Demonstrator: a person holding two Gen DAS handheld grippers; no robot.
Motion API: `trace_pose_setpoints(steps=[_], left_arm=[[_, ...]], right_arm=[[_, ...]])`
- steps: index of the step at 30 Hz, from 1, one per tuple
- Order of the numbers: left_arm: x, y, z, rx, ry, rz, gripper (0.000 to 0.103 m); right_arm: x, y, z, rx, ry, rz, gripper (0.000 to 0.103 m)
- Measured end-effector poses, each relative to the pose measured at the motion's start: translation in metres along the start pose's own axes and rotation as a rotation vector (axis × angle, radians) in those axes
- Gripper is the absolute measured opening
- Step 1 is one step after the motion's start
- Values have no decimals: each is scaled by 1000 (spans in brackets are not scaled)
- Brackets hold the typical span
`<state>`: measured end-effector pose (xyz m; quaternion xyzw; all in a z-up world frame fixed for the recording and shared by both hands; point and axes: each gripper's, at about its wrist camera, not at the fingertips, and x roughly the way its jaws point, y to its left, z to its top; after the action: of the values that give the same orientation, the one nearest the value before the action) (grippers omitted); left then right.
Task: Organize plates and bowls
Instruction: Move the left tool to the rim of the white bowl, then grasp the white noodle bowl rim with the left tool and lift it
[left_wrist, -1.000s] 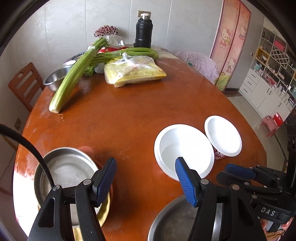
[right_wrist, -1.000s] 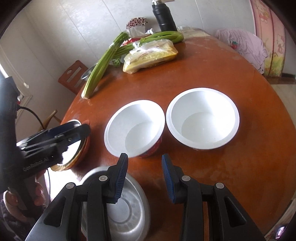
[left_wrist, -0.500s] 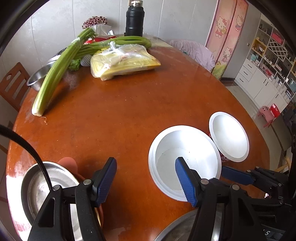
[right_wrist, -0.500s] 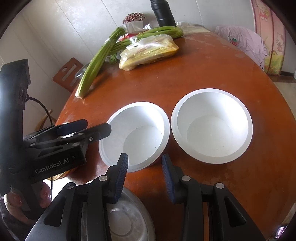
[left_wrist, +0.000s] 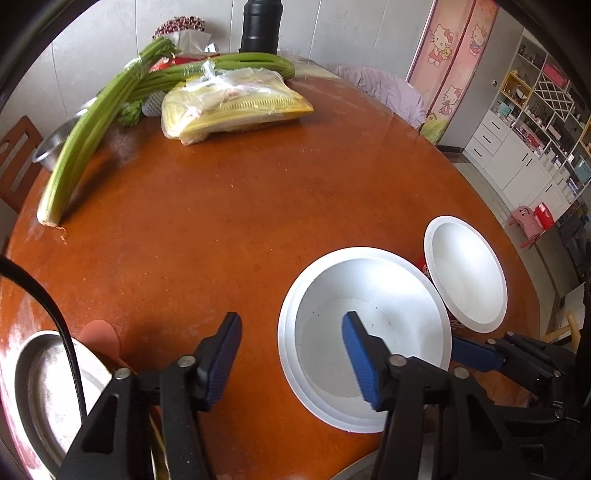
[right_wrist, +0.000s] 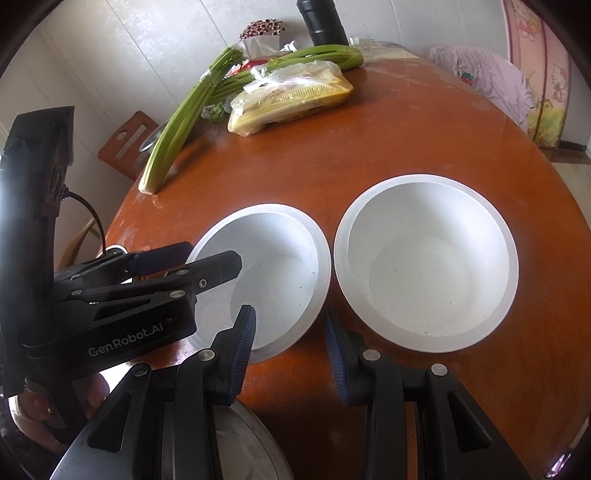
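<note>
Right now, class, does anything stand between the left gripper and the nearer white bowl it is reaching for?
Nothing visible does. The left gripper has its jaws astride the near rim of the left white bowl, one inside and one outside, having just been closing. The other white bowl sits beside it, further right, out of the way.

Left wrist view aimed steeply down past its own fingers at the round table (left_wrist: 229, 206), right wrist view angled likewise from close above, two white bowls (left_wrist: 365, 332) (right_wrist: 424, 258) shared by both views.
</note>
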<state>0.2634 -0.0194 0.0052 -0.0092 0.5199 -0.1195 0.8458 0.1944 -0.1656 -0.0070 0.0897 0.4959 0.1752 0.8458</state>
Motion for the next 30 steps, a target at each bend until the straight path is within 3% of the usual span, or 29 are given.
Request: trace_pose_setpoints(steps=[2, 7, 30], left_arm=[[4, 1, 0, -7, 14, -14, 39], [7, -2, -2, 5, 26, -33, 31], [-38, -6, -12, 14, -57, -23, 30]], right_arm=[[2, 1, 0, -3, 2, 3, 39], [3, 4, 0, -26, 1, 5, 39], [-27, 30, -6, -115, -62, -5, 39]])
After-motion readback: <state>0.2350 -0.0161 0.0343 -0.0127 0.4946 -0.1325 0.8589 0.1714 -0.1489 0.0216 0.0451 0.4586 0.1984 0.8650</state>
